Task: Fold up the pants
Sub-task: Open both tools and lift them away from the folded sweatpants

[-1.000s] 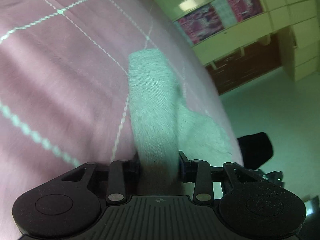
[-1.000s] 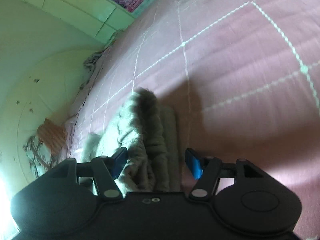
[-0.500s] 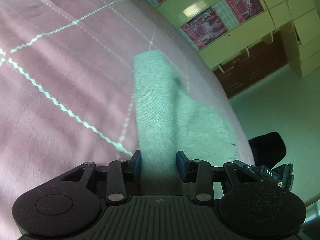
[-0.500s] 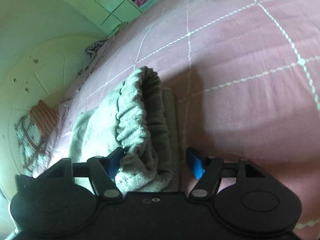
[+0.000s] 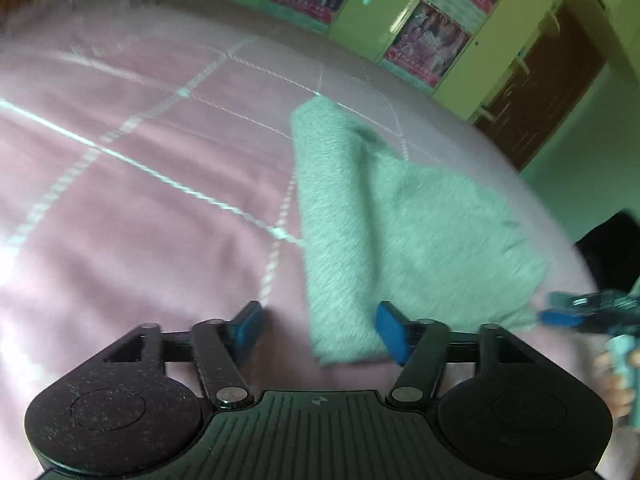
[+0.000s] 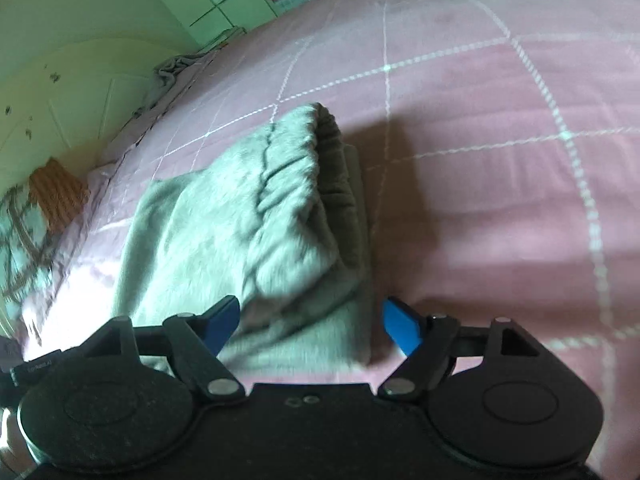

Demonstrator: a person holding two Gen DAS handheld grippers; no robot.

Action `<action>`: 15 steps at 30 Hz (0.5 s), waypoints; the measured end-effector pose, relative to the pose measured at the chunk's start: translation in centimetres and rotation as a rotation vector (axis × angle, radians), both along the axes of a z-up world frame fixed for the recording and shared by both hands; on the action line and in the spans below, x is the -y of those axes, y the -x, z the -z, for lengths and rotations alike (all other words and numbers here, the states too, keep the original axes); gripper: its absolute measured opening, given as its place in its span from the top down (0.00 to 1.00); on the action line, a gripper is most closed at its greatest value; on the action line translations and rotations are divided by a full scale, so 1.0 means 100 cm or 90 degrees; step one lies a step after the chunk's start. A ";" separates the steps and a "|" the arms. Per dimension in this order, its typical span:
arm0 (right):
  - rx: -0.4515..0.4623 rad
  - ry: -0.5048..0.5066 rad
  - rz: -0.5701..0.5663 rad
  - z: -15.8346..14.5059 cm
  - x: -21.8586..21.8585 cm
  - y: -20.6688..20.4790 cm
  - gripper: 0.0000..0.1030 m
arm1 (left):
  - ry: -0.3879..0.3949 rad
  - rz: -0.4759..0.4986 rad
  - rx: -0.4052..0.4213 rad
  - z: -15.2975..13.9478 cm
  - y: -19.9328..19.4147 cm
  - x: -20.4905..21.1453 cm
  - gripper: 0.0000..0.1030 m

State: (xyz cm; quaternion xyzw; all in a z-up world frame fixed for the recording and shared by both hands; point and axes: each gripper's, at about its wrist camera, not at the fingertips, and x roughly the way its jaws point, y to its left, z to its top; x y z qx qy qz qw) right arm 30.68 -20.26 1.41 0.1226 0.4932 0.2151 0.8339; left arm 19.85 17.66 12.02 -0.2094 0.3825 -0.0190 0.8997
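The grey pants (image 5: pixel 384 216) lie folded on the pink bed cover (image 5: pixel 152 208). In the left wrist view a narrow folded strip runs along their left side. My left gripper (image 5: pixel 320 330) is open, just above the near end of that strip, holding nothing. In the right wrist view the pants (image 6: pixel 248 224) show the gathered waistband end on top. My right gripper (image 6: pixel 312 326) is open over their near edge, empty. The right gripper also shows at the right edge of the left wrist view (image 5: pixel 576 314).
The bed cover (image 6: pixel 500 160) has a grid of white stitched lines. Yellow-green cupboards with posters (image 5: pixel 428 40) and a brown door (image 5: pixel 540 92) stand beyond the bed. Crumpled grey cloth (image 6: pixel 176 66) lies at the bed's far edge. An orange patterned cloth (image 6: pixel 56 196) is at left.
My left gripper has opened and let go of the folded strip, which now lies on the bed. Both grippers have pulled back and up from the pants. The right stayed open.
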 end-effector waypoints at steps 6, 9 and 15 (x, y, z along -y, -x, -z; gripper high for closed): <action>0.047 0.004 0.028 -0.014 0.034 0.061 0.23 | -0.206 0.052 -0.026 -0.012 0.051 0.030 0.34; 0.072 0.014 0.041 -0.019 0.049 0.098 0.23 | -0.232 0.056 -0.004 -0.020 0.088 0.040 0.33; 0.084 0.089 0.102 -0.012 0.095 0.177 0.23 | -0.222 -0.011 0.018 -0.032 0.158 0.045 0.17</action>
